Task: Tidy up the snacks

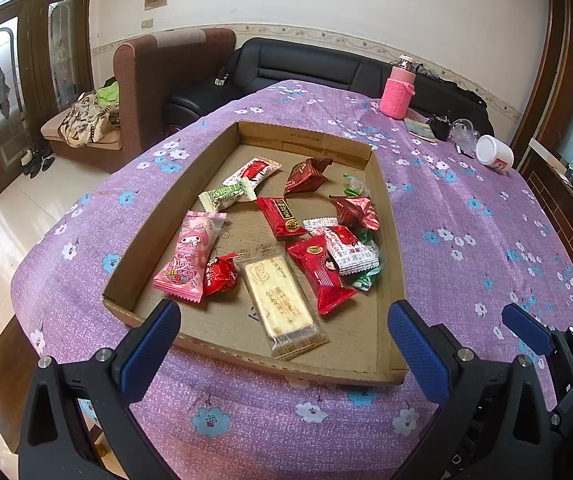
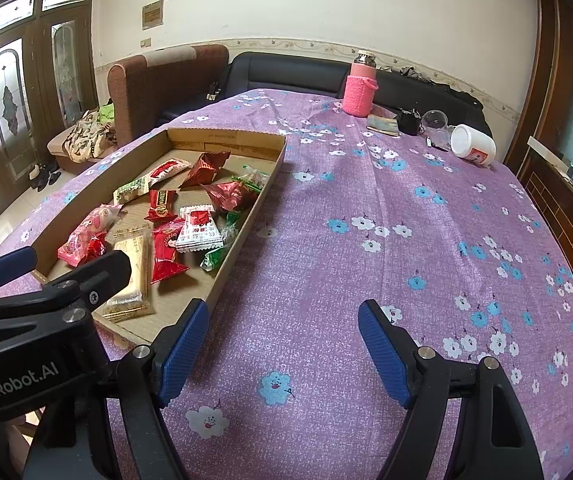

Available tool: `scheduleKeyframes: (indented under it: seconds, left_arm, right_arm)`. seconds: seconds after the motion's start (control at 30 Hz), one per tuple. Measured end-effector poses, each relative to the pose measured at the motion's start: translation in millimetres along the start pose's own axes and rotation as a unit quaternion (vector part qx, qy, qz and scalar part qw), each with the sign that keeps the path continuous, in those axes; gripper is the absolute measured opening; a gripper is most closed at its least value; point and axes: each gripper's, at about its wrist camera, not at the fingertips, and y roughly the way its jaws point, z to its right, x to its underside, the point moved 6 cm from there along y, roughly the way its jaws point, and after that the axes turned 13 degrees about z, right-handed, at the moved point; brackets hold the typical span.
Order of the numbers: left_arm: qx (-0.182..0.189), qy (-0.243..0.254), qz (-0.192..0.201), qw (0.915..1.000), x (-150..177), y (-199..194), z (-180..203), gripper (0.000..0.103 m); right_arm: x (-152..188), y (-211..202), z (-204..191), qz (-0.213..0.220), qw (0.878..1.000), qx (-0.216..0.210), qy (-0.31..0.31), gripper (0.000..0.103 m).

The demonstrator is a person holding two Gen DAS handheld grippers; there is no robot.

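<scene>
A shallow cardboard tray (image 1: 154, 216) lies on the purple flowered tablecloth (image 2: 366, 220) and holds several wrapped snacks. Among them are a pink cartoon packet (image 1: 186, 256), a clear-wrapped wafer (image 1: 282, 300), a red packet (image 1: 318, 272), a white and red packet (image 1: 346, 250) and a dark red pyramid packet (image 1: 306, 174). My left gripper (image 1: 284, 310) hangs open over the tray's near edge, nothing between its blue pads. My right gripper (image 2: 284, 308) is open and empty above bare cloth, just right of the tray (image 2: 246, 232). Each gripper shows at the edge of the other's view.
At the far right of the table stand a pink knit-covered bottle (image 1: 397, 90), a clear cup (image 1: 464, 128) and a white jar on its side (image 1: 494, 154). A black sofa and a brown armchair sit behind the table. Bare cloth spreads to the right of the tray.
</scene>
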Motion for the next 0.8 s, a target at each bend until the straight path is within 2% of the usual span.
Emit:
scheduleKeyframes:
  seconds: [0.8]
  left_arm:
    - [0.000, 0.000, -0.001, 1.0000, 1.5, -0.3, 1.8, 0.103]
  right_arm:
    - [0.0, 0.6, -1.1, 0.003, 1.000, 0.000, 0.001, 0.082]
